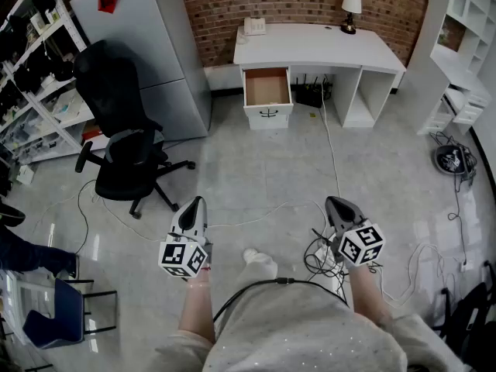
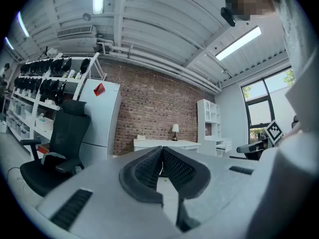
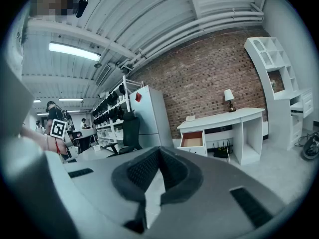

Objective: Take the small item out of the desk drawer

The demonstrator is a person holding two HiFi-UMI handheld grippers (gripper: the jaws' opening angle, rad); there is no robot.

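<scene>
The left hand-held gripper (image 1: 198, 201) and right hand-held gripper (image 1: 334, 202) are pressed together, empty, carried level; the open drawer (image 1: 266, 87) under the tabletop (image 1: 310, 46) is well apart, so nothing needs gripping yet.

White desk (image 1: 310, 46) — drawer (image 1: 267, 87) pulled open — carries a small lamp (image 1: 351, 10) and a telephone (image 1: 253, 26)

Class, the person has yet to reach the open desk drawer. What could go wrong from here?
Loose cables lie on the floor close by: a likely trip hazard. The left gripper and right gripper are shut and must open before grasping. No item shows in the drawer from here.
</scene>
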